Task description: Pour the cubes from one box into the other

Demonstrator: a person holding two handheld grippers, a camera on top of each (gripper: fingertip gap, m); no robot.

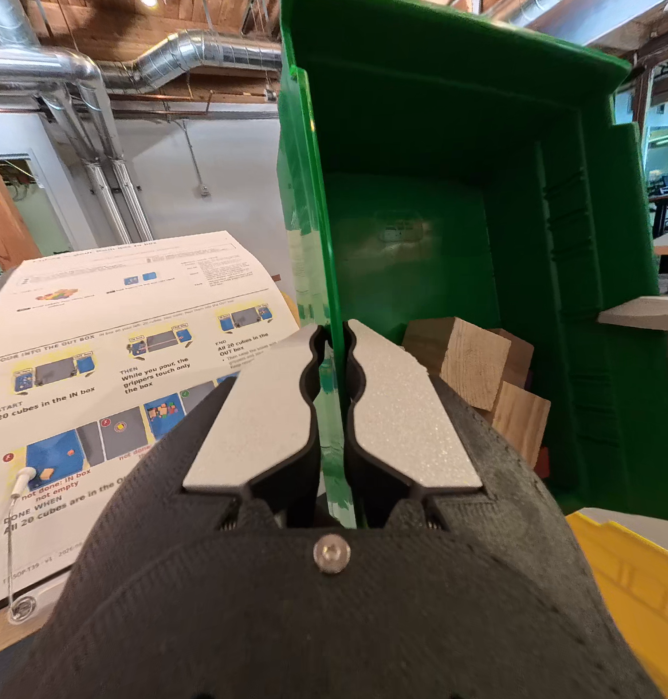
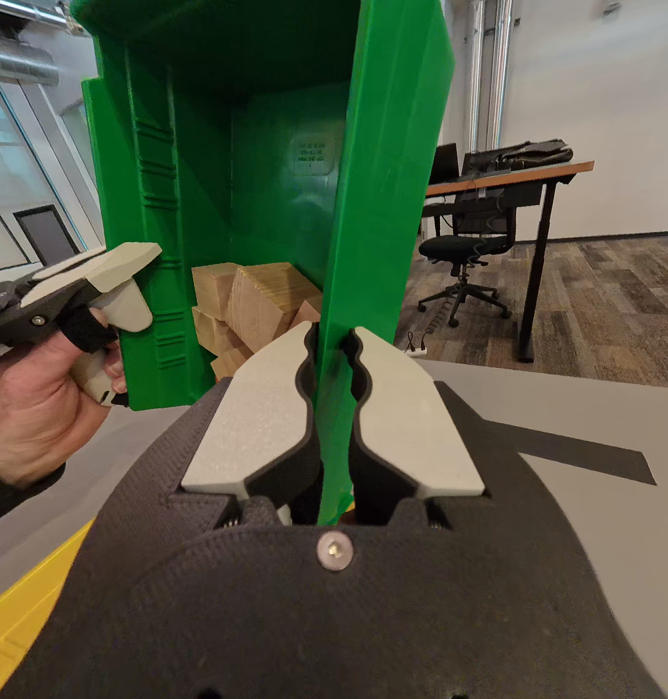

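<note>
Grey table, tipped green box of wooden cubes, both tools clamped on its walls, yellow box below.

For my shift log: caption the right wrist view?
Both grippers clamp the tipped green box; wooden cubes pile at its low end above the yellow box.

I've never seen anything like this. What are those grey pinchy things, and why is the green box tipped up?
They are hand-held grippers, each with its own camera. One picture looks along the left gripper, the other along the right gripper. Each is pinched shut on a side wall of the green box, so together they tip it up. Wooden cubes have piled at its low end. Just below lies part of a yellow box, on a grey table. In the right picture a person's hand holds the left gripper.
</note>
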